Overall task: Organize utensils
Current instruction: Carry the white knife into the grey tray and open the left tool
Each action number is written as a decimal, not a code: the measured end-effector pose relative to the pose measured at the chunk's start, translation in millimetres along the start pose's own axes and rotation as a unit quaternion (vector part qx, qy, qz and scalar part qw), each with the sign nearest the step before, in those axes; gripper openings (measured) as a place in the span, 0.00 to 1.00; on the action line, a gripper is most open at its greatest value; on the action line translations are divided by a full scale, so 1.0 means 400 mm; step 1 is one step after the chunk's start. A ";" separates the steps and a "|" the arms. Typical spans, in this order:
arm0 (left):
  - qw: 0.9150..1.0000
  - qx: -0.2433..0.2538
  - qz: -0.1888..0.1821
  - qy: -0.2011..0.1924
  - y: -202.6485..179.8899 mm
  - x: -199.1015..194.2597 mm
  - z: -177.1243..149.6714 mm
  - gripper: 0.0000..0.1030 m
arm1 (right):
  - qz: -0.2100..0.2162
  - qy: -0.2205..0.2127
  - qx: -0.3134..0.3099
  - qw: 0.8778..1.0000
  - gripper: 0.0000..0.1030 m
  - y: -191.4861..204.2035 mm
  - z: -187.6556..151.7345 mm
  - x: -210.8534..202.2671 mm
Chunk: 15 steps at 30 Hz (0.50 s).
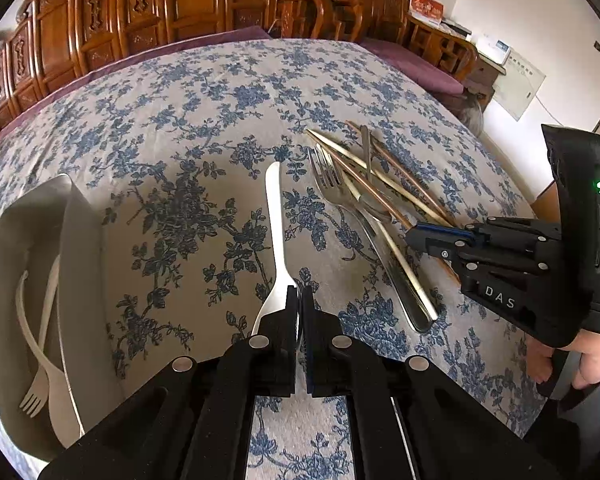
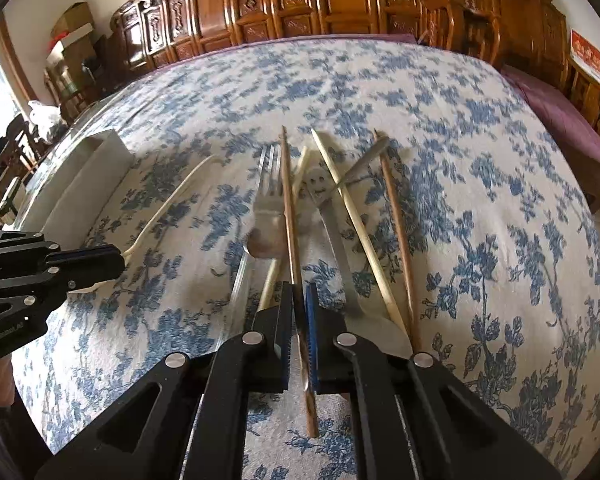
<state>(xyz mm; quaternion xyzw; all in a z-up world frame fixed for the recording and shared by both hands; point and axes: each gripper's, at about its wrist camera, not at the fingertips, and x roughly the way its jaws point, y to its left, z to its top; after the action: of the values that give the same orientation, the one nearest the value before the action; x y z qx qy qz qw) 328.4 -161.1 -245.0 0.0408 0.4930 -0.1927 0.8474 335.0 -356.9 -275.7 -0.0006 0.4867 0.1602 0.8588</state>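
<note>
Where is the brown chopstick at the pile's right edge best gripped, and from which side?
Take the brown chopstick at its middle, from above and the right. There it lies flat with bare cloth on both sides; its far end touches a metal handle, its near end crowds a pale chopstick.

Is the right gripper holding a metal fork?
No, the right gripper is shut on a brown wooden chopstick, while the metal fork lies beside it on the tablecloth.

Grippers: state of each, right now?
Left gripper: shut on white plastic utensil.
Right gripper: shut on brown chopstick.
</note>
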 end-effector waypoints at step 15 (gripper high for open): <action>0.999 -0.002 0.019 -0.043 0.059 -0.171 -0.005 0.01 | 0.012 -0.045 -0.012 0.999 0.06 0.092 -0.003 -0.102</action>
<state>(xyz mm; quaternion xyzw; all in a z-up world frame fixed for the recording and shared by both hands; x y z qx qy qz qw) 305.4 -119.3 -190.8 0.0404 0.4557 -0.1773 0.8713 304.4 -333.6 -236.4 0.0027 0.4456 0.1762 0.8777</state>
